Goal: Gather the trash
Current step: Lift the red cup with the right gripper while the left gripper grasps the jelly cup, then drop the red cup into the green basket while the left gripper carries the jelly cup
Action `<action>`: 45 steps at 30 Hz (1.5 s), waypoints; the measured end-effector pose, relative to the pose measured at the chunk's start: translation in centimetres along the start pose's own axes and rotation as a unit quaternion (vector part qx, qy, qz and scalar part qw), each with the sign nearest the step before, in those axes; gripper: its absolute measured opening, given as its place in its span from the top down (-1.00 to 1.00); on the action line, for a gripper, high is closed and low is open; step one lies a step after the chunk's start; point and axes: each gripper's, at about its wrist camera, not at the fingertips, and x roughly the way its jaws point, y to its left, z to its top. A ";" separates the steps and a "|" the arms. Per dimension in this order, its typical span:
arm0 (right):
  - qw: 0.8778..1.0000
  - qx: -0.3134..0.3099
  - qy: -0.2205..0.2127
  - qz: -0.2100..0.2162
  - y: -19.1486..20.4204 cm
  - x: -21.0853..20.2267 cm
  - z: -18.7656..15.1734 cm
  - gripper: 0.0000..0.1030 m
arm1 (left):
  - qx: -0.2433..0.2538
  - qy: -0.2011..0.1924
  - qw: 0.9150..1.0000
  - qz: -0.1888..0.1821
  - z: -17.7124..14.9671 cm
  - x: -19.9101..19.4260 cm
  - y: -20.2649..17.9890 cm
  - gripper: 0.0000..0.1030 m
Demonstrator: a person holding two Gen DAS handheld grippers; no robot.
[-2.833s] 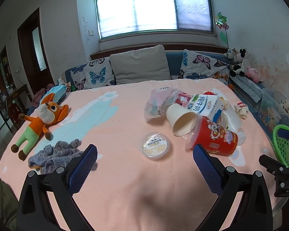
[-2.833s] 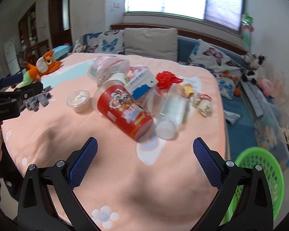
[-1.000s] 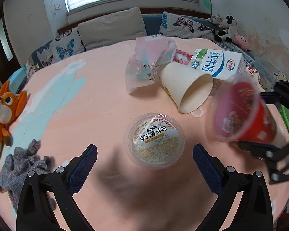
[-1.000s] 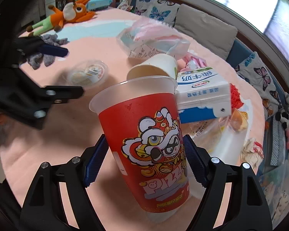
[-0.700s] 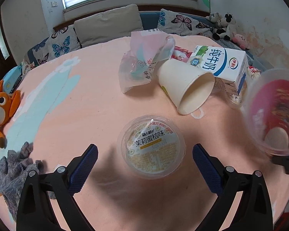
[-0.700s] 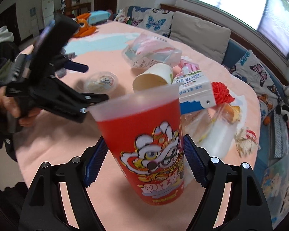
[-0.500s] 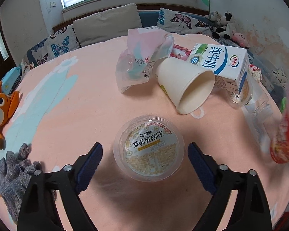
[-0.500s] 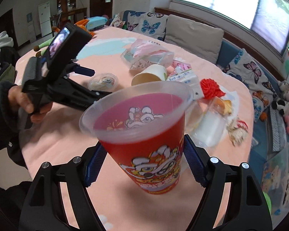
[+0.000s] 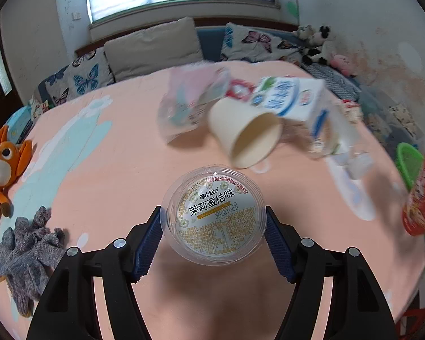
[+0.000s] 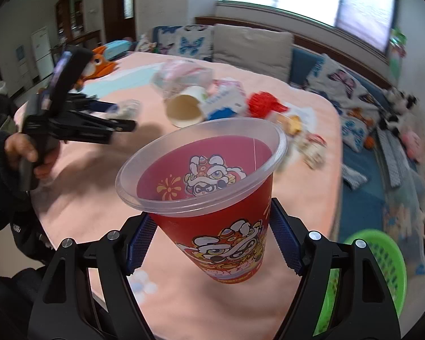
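Note:
My left gripper [image 9: 214, 243] is shut on a clear round jelly cup [image 9: 214, 223] with a white printed lid and holds it just above the pink tablecloth. My right gripper [image 10: 212, 243] is shut on a red plastic lion-dance cup [image 10: 209, 198], held upright in the air over the table's right side; this cup also shows at the right edge of the left wrist view [image 9: 420, 198]. A green basket [image 10: 379, 266] stands on the floor beyond the table's right edge. The left gripper shows in the right wrist view [image 10: 121, 113].
On the table lie a tipped paper cup [image 9: 246, 133], a milk carton [image 9: 289, 102], a crumpled plastic bag [image 9: 189, 104], a clear bottle [image 9: 345, 147] and a red ornament [image 10: 263, 103]. A fox toy [image 9: 5, 164] and grey cloth [image 9: 28, 252] lie at left.
My left gripper closed on the jelly cup and lifted it slightly. My right gripper carried the red cup up and to the right, toward the green basket.

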 end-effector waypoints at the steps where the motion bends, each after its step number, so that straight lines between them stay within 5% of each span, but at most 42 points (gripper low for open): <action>1: 1.000 0.010 0.000 -0.007 -0.7 -0.5 -0.5 -0.48 | 0.003 -0.004 1.000 -0.004 0.0 -0.5 -0.5 -0.29; 13: 0.991 0.089 0.007 -0.103 -9.0 -5.8 -6.1 -0.48 | 0.066 -0.043 0.994 -0.082 1.3 -5.0 -10.5 -0.29; 23: 0.973 0.156 0.060 -0.157 -16.4 -5.9 -12.4 -0.48 | 0.125 -0.043 0.983 -0.128 2.6 -5.1 -19.4 -0.30; 35: 0.974 0.178 0.013 -0.140 -17.9 -7.0 -16.4 -0.48 | 0.168 -0.037 0.974 -0.146 3.0 -4.7 -25.4 -0.30; 45: 0.971 0.197 0.043 -0.128 -19.1 -5.5 -17.5 -0.50 | 0.188 -0.023 0.969 -0.158 3.3 -3.6 -28.5 -0.30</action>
